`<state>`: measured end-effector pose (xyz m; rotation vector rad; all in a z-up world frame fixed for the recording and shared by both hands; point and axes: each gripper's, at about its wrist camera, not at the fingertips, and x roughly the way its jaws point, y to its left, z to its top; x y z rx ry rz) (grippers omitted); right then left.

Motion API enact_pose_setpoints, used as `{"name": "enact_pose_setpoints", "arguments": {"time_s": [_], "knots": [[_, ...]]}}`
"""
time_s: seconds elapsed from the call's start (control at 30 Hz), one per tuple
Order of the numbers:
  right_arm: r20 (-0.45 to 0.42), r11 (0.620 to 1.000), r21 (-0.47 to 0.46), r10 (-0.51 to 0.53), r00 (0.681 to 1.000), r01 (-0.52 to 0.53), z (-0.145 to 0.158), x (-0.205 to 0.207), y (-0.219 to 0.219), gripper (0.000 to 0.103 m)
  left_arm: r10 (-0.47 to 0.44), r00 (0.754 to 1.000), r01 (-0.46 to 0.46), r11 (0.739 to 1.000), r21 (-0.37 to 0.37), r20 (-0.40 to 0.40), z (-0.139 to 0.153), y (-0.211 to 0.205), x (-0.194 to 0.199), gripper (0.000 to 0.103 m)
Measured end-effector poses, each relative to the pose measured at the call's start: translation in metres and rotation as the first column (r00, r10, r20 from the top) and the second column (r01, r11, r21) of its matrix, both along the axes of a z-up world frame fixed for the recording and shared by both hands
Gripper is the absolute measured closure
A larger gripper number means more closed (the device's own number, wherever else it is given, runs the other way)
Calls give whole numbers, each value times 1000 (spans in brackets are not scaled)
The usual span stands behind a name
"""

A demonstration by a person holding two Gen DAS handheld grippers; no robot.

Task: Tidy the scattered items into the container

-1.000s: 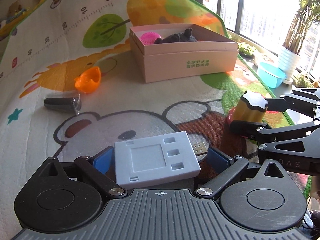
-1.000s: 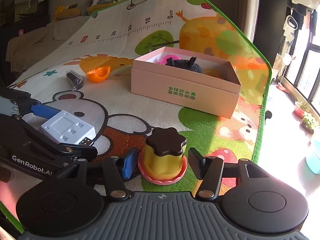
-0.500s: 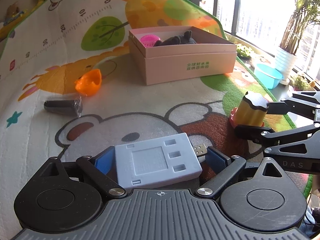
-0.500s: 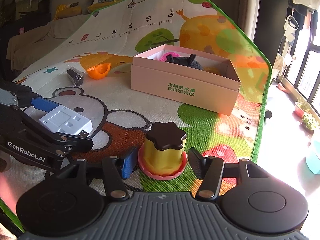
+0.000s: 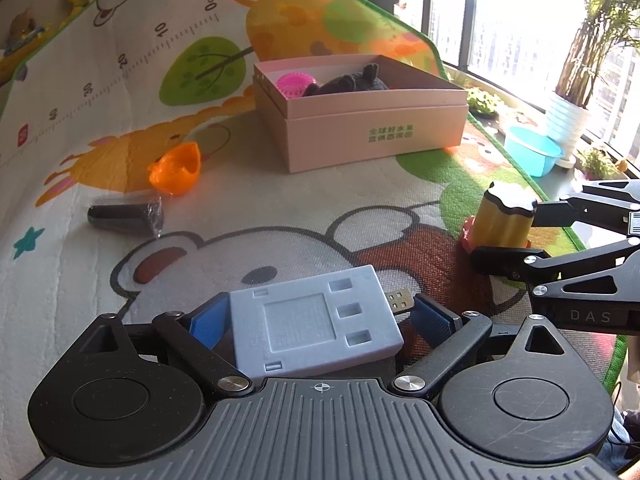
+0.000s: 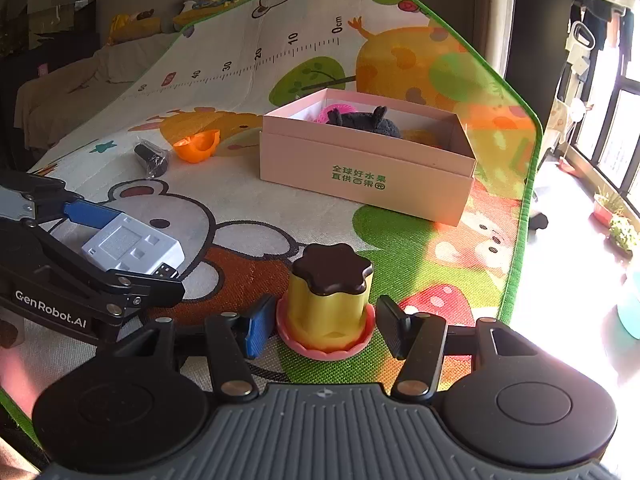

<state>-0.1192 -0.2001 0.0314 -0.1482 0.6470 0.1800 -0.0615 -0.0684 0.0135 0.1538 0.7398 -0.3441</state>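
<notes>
My left gripper (image 5: pixel 320 318) is shut on a white USB device (image 5: pixel 312 328), blue pads pressed to its sides and the plug pointing right. In the right wrist view my right gripper (image 6: pixel 326 332) is shut on a yellow pudding toy (image 6: pixel 328 304) with a brown top and pink base. The same toy (image 5: pixel 506 220) shows at the right of the left wrist view, slightly tilted between black fingers. Ahead on the play mat stands the open pink box (image 5: pixel 360 140), holding a pink ball (image 5: pixel 296 84) and a dark plush (image 5: pixel 352 82).
An orange half shell (image 5: pixel 176 168) and a black wrapped cylinder (image 5: pixel 124 216) lie on the mat left of the box. Beyond the mat's green right edge are a blue basin (image 5: pixel 530 156), a potted plant (image 5: pixel 566 120) and windows. A sofa stands at the far left.
Both grippers have shifted only slightly, each keeping its hold. The box sits a little lower in the left wrist view.
</notes>
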Motion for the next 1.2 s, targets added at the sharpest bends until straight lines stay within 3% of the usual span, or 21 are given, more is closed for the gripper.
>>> {"name": "enact_pose_setpoints", "arguments": {"time_s": [0.37,0.53,0.73,0.77,0.8,0.93,1.03,1.2], "knots": [[-18,999,35,-5,1000,6,20,3,-32,47,-142,981,137,989,48,131,29,-21,0,5],[81,998,64,-16,997,11,77,47,-55,47,-182,948,179,983,37,262,66,-34,36,5],[210,997,76,-24,977,8,156,141,-70,47,-193,875,216,976,-2,444,110,-62,103,5],[210,997,82,-30,977,13,160,154,-71,40,-199,869,228,974,-11,453,111,-68,119,5],[214,995,88,-57,975,39,163,173,-71,29,-205,873,238,971,-19,442,110,-73,134,5],[198,992,88,-101,975,85,156,196,-68,28,-183,927,213,975,-58,327,95,-61,160,5],[182,991,107,-96,979,77,144,191,-67,27,-184,933,208,977,-45,310,82,-31,137,2],[121,987,113,-126,985,112,118,183,-57,26,-156,963,174,983,-64,221,59,2,108,2]]}}
